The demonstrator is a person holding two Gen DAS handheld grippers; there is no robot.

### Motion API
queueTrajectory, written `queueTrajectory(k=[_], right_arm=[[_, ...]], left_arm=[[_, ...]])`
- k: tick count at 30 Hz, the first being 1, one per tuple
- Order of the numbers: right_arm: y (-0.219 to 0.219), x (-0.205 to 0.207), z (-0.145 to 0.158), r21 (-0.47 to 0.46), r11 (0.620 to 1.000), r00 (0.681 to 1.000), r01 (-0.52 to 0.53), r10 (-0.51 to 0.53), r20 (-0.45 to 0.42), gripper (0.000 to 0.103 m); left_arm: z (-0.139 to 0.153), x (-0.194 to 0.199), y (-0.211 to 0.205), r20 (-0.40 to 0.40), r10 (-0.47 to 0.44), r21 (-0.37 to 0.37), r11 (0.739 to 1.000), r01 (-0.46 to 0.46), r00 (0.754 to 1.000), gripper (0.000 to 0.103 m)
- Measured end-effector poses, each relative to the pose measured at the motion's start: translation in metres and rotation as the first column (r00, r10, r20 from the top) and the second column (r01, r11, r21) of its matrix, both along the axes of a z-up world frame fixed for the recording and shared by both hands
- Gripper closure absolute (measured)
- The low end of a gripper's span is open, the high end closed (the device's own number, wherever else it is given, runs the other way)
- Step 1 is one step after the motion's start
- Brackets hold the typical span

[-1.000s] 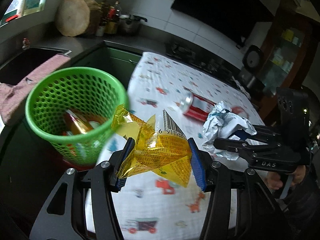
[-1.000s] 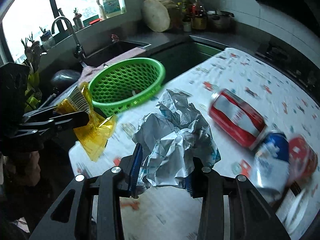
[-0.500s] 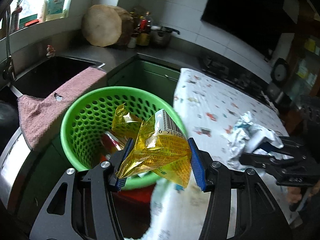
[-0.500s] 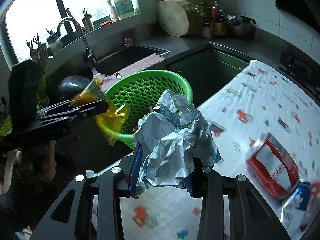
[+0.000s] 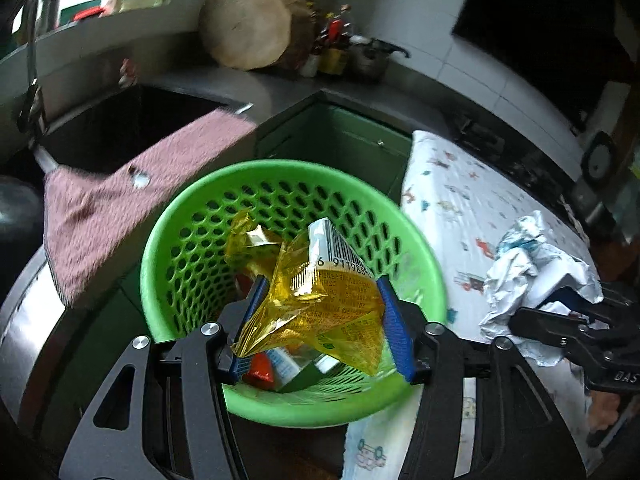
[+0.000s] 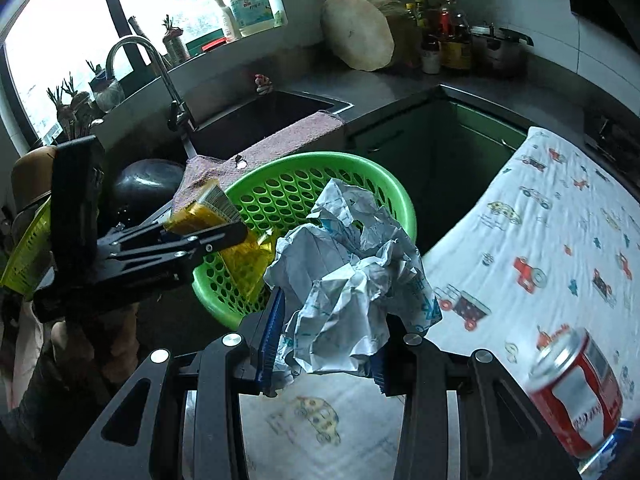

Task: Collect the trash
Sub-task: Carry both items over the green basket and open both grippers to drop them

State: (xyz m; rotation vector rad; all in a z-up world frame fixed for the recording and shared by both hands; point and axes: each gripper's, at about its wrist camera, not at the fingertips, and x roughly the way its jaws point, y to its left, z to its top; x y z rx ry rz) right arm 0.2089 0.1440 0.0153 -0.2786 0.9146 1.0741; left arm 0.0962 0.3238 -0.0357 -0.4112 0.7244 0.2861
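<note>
A yellow snack wrapper (image 5: 320,304) with a barcode hangs between the blue pads of my left gripper (image 5: 320,286), whose jaws are opening; both pads still touch it. It is right over the green mesh basket (image 5: 168,216), which holds some other trash (image 5: 276,366). In the right wrist view my right gripper (image 6: 332,320) is shut on a crumpled white paper ball (image 6: 352,280), just short of the basket's (image 6: 320,160) near rim. The left gripper (image 6: 224,232) and wrapper (image 6: 244,264) show there at the basket's left side.
A red drink can (image 6: 576,396) lies on the white patterned tablecloth (image 6: 560,240) to the right. A pink towel (image 5: 120,208) drapes over the sink edge beside the basket. A faucet (image 6: 160,64), a round wooden block (image 6: 360,32) and bottles stand on the counter behind.
Both grippers have swung left from over the table toward the basket with their loads. The yellow wrapper now hangs above the basket's opening, and the paper ball has come up to its rim.
</note>
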Motion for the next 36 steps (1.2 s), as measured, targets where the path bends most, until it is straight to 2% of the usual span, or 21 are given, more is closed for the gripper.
queueTrajectory(k=[4, 6, 20, 23, 25, 29, 31, 36], right_arm=[[0.011, 0.003, -0.002, 0.001, 1.000, 1.000, -0.006, 0.006, -0.007, 0.066], [0.015, 0.005, -0.004, 0.005, 1.000, 1.000, -0.005, 0.005, -0.019, 0.066], [0.044, 0.012, -0.026, 0.015, 1.000, 0.992, -0.010, 0.012, -0.125, 0.065], [0.047, 0.010, -0.030, 0.012, 1.000, 0.991, -0.016, 0.018, -0.132, 0.058], [0.047, 0.009, -0.030, 0.017, 1.000, 0.992, -0.013, 0.015, -0.127, 0.048], [0.047, 0.007, -0.029, 0.029, 0.999, 0.992, -0.015, 0.019, -0.126, 0.047], [0.045, 0.006, -0.027, 0.032, 0.999, 0.993, -0.017, 0.020, -0.116, 0.042], [0.032, 0.002, -0.018, 0.044, 0.999, 0.995, -0.009, 0.013, -0.099, 0.038]], left_arm=[[-0.007, -0.004, 0.013, -0.016, 0.039, -0.024, 0.999, -0.039, 0.999, 0.044], [-0.010, -0.008, 0.019, -0.023, 0.059, -0.041, 0.997, -0.060, 0.998, 0.035], [-0.008, -0.036, 0.038, -0.004, 0.129, -0.098, 0.987, -0.129, 0.992, 0.029], [-0.005, -0.041, 0.037, 0.004, 0.134, -0.102, 0.986, -0.133, 0.991, 0.028], [-0.001, -0.044, 0.034, 0.013, 0.136, -0.101, 0.986, -0.134, 0.991, 0.027], [0.006, -0.048, 0.028, 0.021, 0.136, -0.090, 0.987, -0.134, 0.990, 0.025], [0.009, -0.050, 0.024, 0.024, 0.136, -0.086, 0.987, -0.133, 0.990, 0.025], [0.018, -0.055, 0.014, 0.033, 0.130, -0.074, 0.989, -0.127, 0.991, 0.023]])
